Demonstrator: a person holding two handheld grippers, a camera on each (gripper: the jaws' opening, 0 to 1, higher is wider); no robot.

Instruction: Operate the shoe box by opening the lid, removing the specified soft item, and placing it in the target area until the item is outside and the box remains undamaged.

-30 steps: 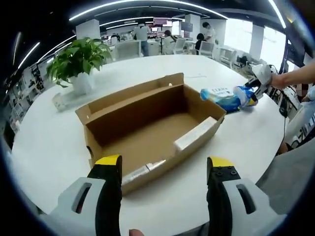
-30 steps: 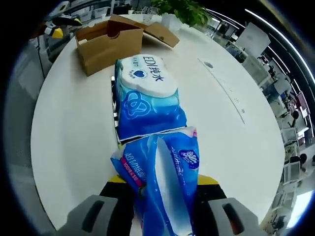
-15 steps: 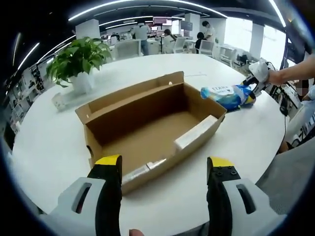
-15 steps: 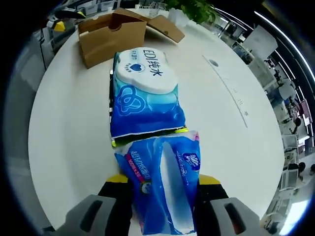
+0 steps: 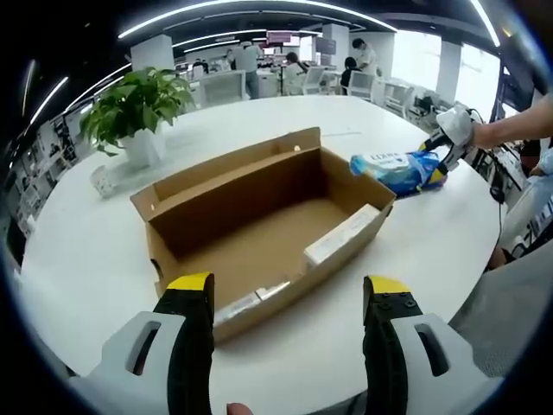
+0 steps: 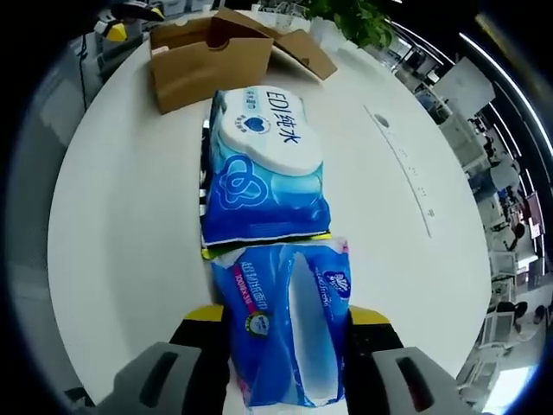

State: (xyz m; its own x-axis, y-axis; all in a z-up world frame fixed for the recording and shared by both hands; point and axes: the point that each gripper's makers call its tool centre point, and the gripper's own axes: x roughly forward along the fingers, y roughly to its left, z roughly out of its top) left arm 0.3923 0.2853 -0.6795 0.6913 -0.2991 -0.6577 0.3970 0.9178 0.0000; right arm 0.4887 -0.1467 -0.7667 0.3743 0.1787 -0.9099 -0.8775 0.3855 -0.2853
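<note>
My left gripper (image 5: 289, 298) has its two yellow-tipped jaws spread wide, with nothing between them. My right gripper (image 6: 288, 318) has its jaws pressed on both sides of a blue tissue pack (image 6: 285, 322). From the left gripper view, my right gripper (image 5: 453, 138) is far ahead to the right, with my forearm (image 5: 514, 130) behind it.

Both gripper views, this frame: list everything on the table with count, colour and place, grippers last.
Shoe box: one, brown cardboard, open, mid-table.
Wet wipes pack: one, blue with white lid, flat on the table beyond the tissue pack.
Tissue pack: one, blue, between the right gripper's jaws.
Potted plant: one, green in white pot, beyond the box.
Table: one, white, round.
Left gripper: yellow-tipped jaws apart, before the box.
Right gripper: closed on the tissue pack.
</note>
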